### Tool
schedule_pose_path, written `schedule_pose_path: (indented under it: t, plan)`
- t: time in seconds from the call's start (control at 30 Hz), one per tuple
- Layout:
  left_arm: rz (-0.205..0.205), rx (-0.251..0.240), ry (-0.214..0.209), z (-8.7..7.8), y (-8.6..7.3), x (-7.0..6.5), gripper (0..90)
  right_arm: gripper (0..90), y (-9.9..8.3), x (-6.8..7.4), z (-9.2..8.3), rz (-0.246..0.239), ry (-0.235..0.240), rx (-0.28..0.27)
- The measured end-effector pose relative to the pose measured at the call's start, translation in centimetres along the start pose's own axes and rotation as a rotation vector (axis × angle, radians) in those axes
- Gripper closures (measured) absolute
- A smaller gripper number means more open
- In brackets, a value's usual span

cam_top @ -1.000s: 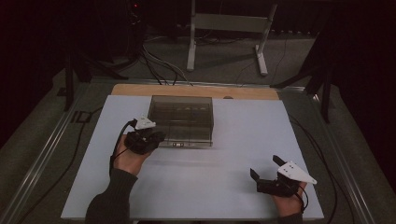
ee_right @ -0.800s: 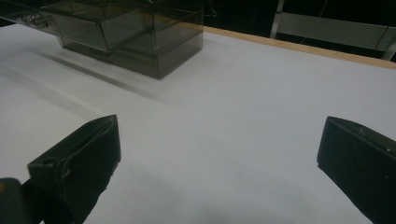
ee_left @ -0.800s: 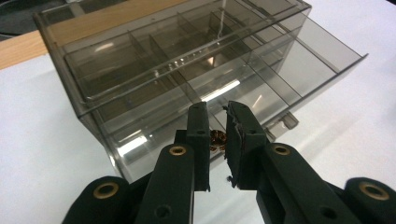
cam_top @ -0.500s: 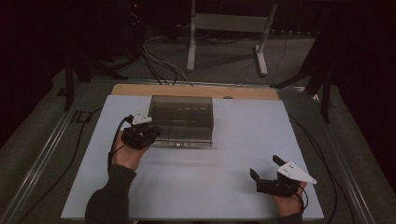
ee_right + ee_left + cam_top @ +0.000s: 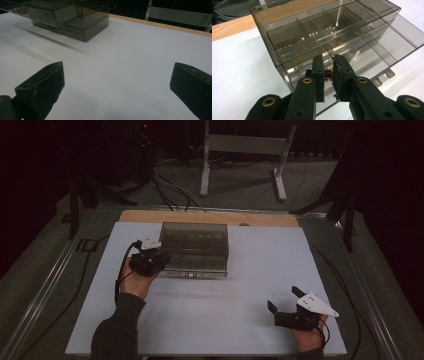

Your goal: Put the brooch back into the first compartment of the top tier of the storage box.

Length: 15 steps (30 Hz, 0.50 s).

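smoky clear plastic drawer box (image 5: 197, 245) | left gripper (image 5: 329, 65) jaws pinch small coppery piece (image 5: 328, 75), moved farther left | right gripper (image 5: 286, 299) wide, unmoved

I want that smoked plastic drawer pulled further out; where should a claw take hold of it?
Probably by the small tab on the drawer's front edge, coming from the person's side, low along the white table: it juts out of the organizer box, while the walls are smooth.

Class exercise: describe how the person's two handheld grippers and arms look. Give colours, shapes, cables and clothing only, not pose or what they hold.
Both grippers are black, each with two blocky black jaws. The left gripper shows brass-coloured rivets on its linkage, a pale top plate and a black cable looping by the hand. The right gripper carries a pale three-cornered plate. The left forearm wears a dark sleeve.
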<state>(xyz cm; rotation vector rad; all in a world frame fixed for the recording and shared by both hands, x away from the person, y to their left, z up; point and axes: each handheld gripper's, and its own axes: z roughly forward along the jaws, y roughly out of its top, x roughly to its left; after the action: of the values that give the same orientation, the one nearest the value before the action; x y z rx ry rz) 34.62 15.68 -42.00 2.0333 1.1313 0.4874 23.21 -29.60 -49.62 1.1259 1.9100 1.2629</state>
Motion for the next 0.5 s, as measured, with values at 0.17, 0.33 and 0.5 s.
schedule_pose_path:
  t: [0.17, 0.33, 0.5]
  plan:
    - [-0.005, 0.014, 0.009, 0.5, 0.0, 0.4, 81.0, 0.2, 0.0, 0.0, 0.0, -0.001, 0.000, 0.000]
    - [-0.006, 0.029, 0.014, 1.0, 0.0, 0.6, 81.0, 0.2, 0.0, 0.0, 0.0, 0.000, 0.000, 0.000]
    - [-0.006, 0.041, 0.015, 1.5, 0.0, 0.6, 81.0, 0.2, 0.0, -0.1, -0.1, -0.001, 0.000, 0.000]
